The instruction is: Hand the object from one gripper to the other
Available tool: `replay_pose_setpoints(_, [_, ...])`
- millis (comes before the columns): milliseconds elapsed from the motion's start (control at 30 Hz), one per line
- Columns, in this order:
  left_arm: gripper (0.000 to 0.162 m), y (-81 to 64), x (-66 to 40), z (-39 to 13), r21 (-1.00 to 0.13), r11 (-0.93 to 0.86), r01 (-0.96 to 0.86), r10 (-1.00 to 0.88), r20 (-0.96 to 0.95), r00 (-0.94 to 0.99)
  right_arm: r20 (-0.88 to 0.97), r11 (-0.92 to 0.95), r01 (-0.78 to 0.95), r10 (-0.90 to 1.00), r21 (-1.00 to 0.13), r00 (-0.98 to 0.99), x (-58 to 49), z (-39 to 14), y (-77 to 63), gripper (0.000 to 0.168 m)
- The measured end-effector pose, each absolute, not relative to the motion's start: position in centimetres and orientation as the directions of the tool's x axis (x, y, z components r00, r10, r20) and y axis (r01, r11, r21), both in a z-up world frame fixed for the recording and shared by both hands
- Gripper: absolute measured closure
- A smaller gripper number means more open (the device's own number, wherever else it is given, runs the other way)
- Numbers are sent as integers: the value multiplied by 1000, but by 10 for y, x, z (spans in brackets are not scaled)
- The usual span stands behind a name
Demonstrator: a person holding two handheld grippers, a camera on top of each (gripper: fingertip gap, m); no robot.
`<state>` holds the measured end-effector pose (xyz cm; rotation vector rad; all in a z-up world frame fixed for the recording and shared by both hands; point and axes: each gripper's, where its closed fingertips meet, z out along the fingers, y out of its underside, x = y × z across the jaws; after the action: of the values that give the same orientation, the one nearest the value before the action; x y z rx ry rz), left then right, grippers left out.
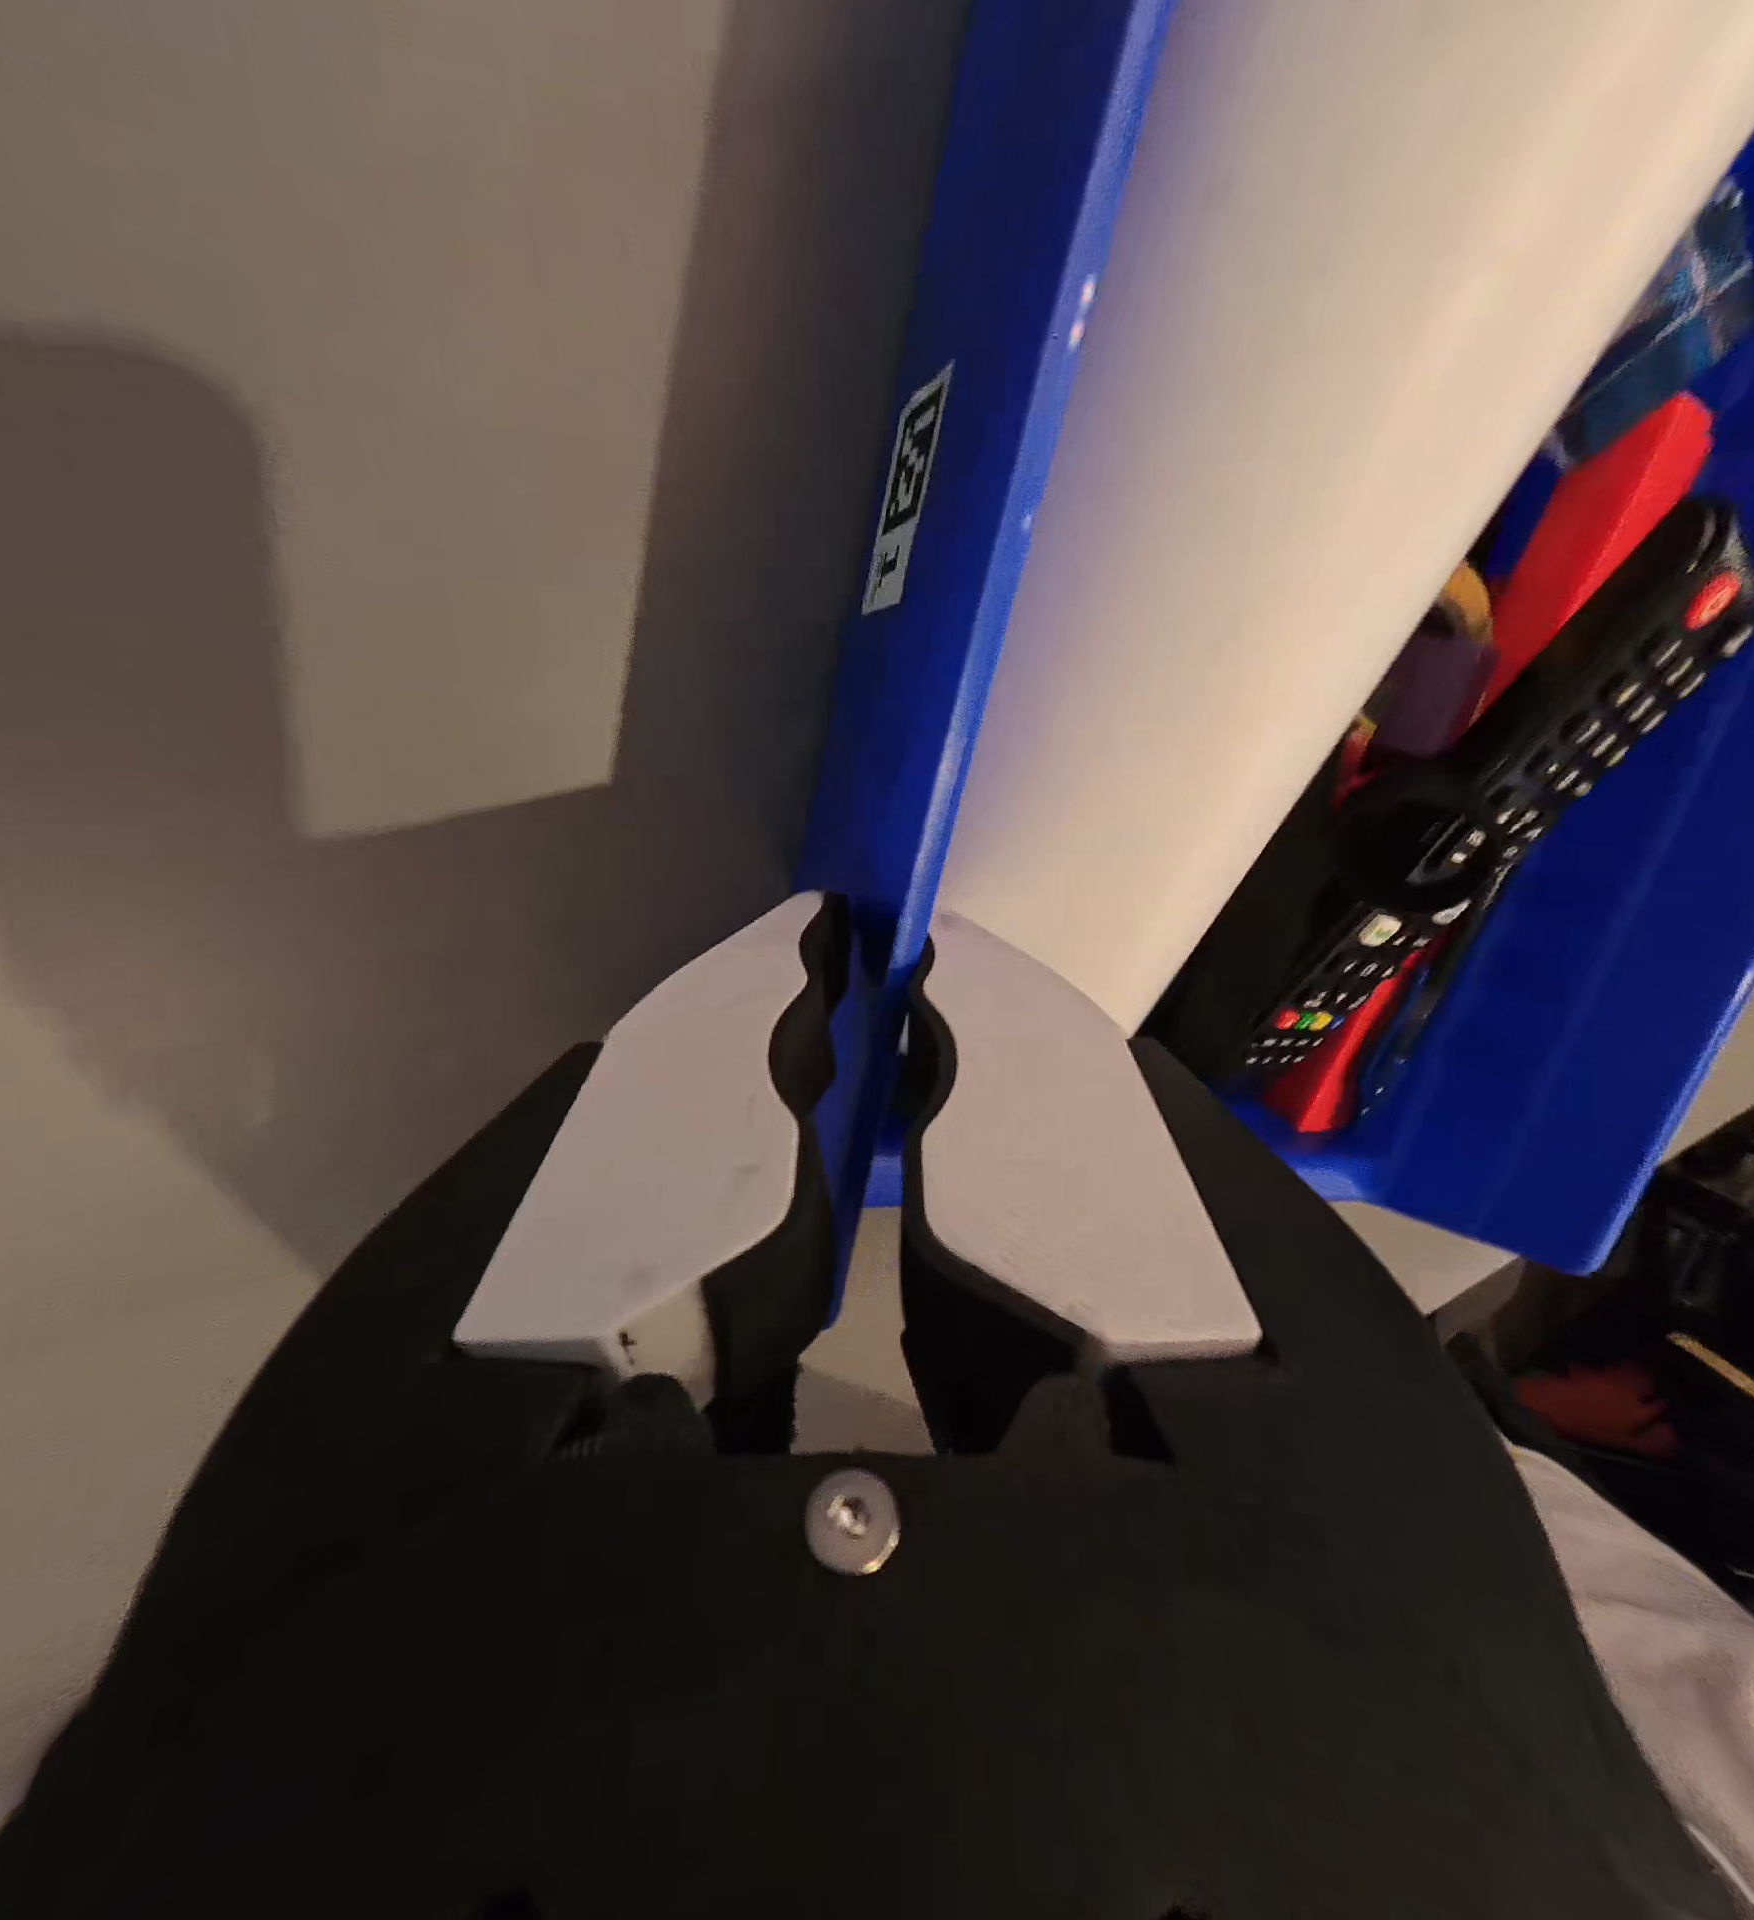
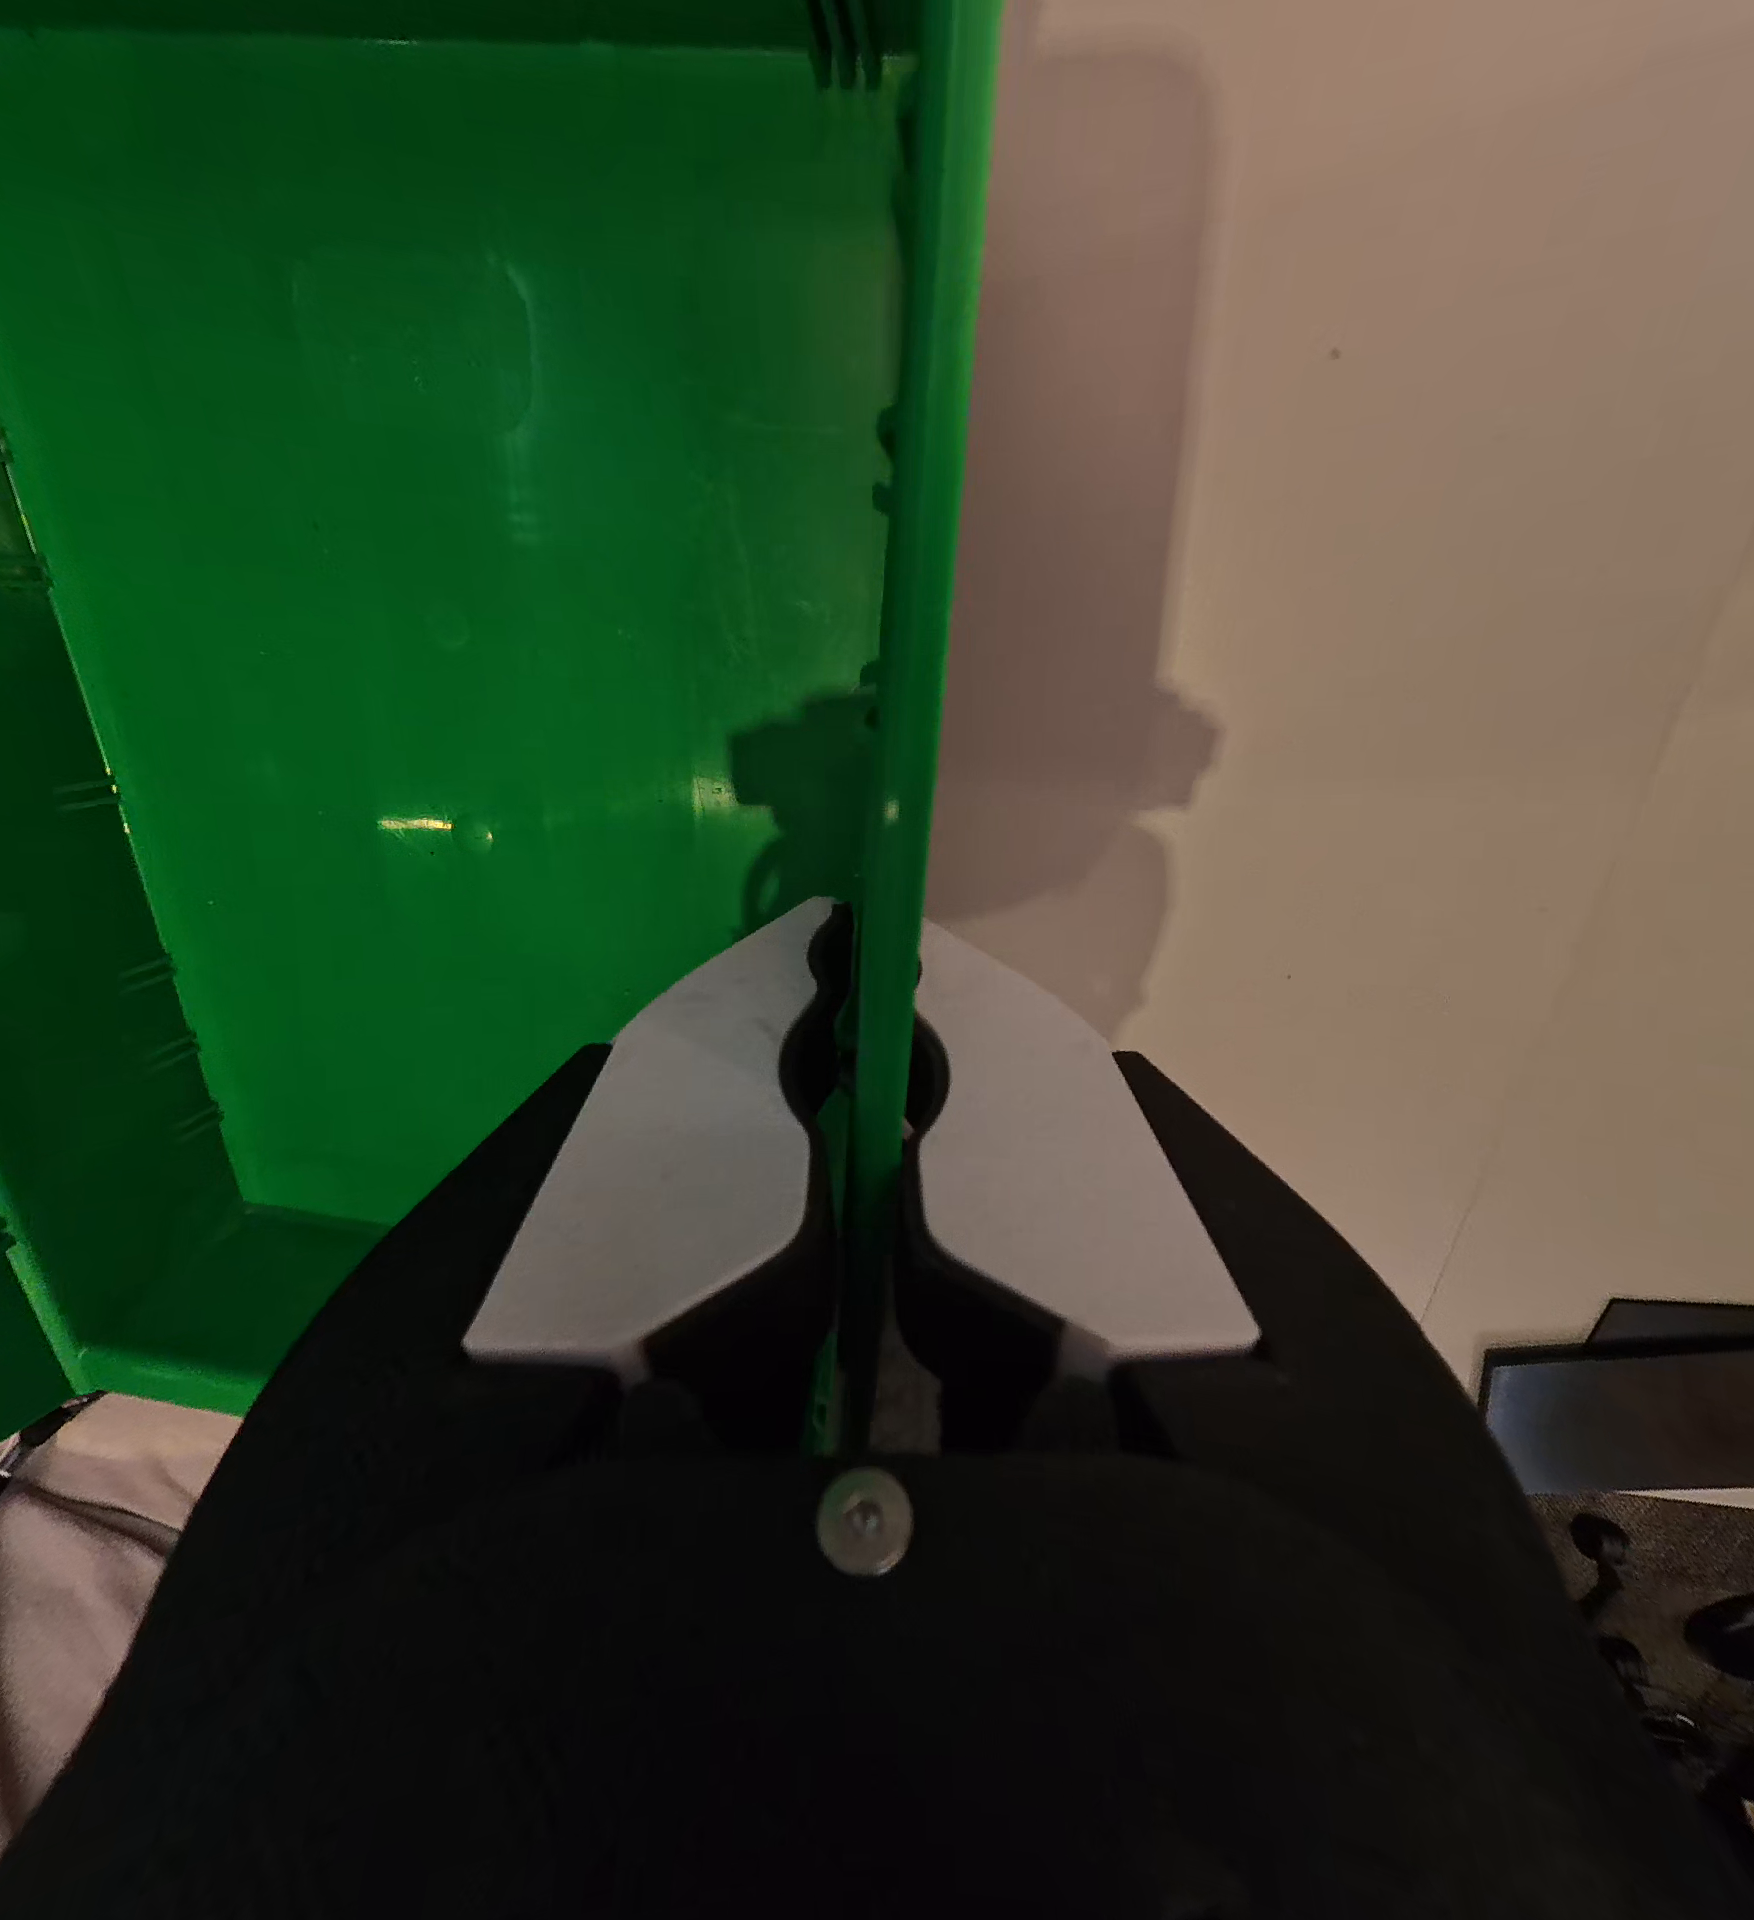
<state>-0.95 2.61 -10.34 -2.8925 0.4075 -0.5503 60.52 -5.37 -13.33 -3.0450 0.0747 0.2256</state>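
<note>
The green bin point(image 2: 416, 644) is the biggest thing. It fills the right wrist view from nine o'clock up to twelve o'clock, and its inside looks bare. The right gripper point(image 2: 878, 956) pinches its side wall tight, with the wall squeezed between both fingers.

The blue bin point(image 1: 1600, 935) comes next. It tips from the middle of the left wrist view up toward one o'clock. The left gripper point(image 1: 878, 935) is clamped on its thin blue edge. A white sticker with black marks point(image 1: 909, 488) sits on the bin's outer side at twelve o'clock.

Inside the blue bin, at three o'clock, lies a black remote point(image 1: 1538, 821) with many buttons. A red block point(image 1: 1621, 520) lies just beside it, higher up. More small things hide there, too blurry to tell.
</note>
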Motion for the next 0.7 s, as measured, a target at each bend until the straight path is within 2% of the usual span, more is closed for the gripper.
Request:
replay_pose_setpoints(200, [148,16,-92,-102,-240,-970,-38,-149,468,871,-162,-995,-55,-41,-84,986,605,-133,-54,161])
replay_pose_setpoints(400, [150,-9,-183,-100,-277,-940,198,64,428,902,-193,-992,-101,-85,-76,977,606,-133,-48,161])
replay_pose_setpoints(533, [151,-21,-213,-100,-308,-917,252,111,412,905,-189,-988,-132,-116,-74,975,609,-133,-39,161])
replay_pose_setpoints(700, [146,-16,-215,-99,-290,-894,341,162,499,851,-183,-990,-116,-99,-82,978,600,-134,-21,161])
